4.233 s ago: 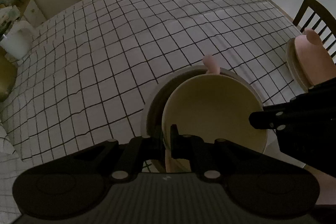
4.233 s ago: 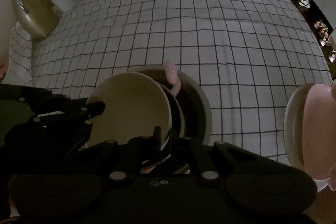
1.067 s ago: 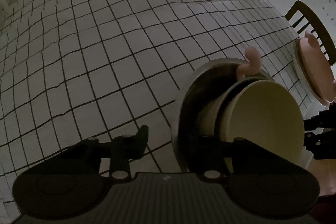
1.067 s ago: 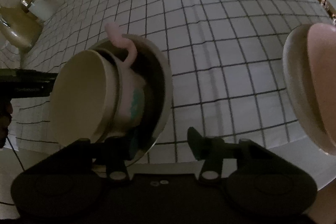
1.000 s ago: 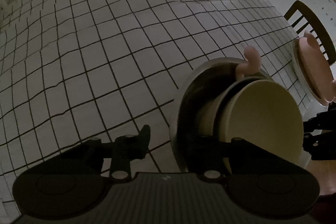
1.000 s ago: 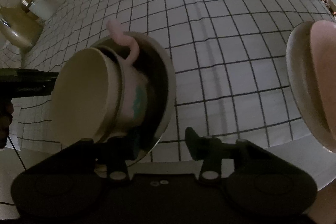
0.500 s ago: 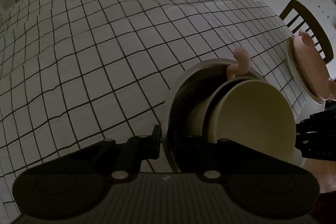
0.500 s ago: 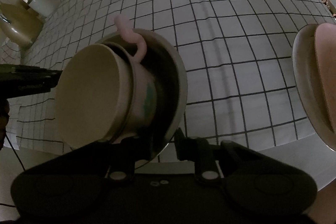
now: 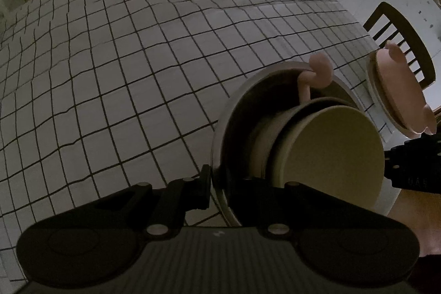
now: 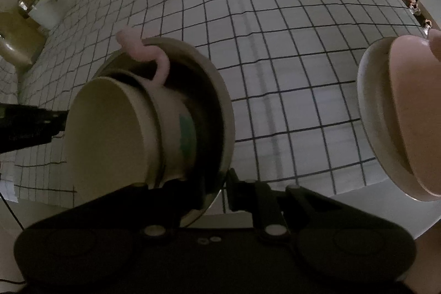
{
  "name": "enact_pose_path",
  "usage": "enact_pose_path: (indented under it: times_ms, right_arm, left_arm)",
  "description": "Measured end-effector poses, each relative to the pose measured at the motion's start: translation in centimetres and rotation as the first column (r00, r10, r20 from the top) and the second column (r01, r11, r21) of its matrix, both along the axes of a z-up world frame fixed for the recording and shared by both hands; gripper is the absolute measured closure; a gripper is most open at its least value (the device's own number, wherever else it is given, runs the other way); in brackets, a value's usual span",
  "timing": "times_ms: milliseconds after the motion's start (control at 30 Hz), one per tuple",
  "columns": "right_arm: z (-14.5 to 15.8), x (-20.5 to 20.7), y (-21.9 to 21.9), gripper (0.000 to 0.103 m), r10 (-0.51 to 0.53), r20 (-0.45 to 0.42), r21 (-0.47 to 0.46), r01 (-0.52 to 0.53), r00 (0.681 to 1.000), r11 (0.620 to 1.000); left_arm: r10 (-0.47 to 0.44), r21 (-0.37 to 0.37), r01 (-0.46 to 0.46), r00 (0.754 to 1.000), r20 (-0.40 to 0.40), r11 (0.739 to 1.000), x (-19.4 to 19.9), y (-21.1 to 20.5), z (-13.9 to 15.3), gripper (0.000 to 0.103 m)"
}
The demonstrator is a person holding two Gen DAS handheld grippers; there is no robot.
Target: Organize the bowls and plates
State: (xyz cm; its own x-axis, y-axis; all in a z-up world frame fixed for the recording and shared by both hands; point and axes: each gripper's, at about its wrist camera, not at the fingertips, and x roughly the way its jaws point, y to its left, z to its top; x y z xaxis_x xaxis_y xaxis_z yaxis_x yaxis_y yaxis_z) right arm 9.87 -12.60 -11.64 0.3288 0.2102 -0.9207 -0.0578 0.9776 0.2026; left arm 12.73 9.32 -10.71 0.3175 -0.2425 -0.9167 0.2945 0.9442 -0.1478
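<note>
Grip change: both grippers had closed onto opposite sides of the steel bowl's rim (image 9: 220, 128); half a second earlier their jaws were narrowing, a second earlier they stood wide.
Left gripper (image 9: 217, 183): narrow, pinching the rim at its near edge.
Right gripper (image 10: 220, 189): narrow, pinching the same rim from the other side.
Meaning for the task: the nested stack looked ready to be carried as one, probably somewhere on the checked tablecloth (image 9: 124, 59).
Position of stack: near table edge, tilted so the bowls' mouths faced the onlooker.
Bowls counted: three nested, namely the steel bowl, a pink-handled cup-bowl (image 10: 176, 128) inside it, and a cream bowl (image 9: 336, 153) innermost.
Plates counted: two stacked well apart to the right, a pink plate (image 10: 413, 106) on a beige plate (image 10: 369, 101).
Chairs: two in view.
</note>
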Motion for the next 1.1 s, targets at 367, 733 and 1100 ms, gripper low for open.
enact_pose_path:
  times_ms: [367,733,1100]
  right_arm:
    - [2.0,0.5,-0.6,0.092,0.02,0.004,-0.017,-0.02,1.0,1.0]
    - [-0.4,2.1,-4.2,0.092,-0.003,-0.029,0.046,0.005,1.0,0.999]
    - [-0.3,1.1,-4.9,0.076,0.01,-0.025,0.07,-0.008,1.0,0.997]
  left_arm:
    - [-0.099,0.015,0.098,0.992,0.078,0.995,0.0,-4.1,3.1,0.103]
    - [-0.03,-0.054,0.031,0.999,0.023,0.998,0.1,-0.6,1.7,0.103]
    - [-0.01,-0.114,0.005,0.999,-0.041,0.993,-0.7,-0.3,-0.4,0.081]
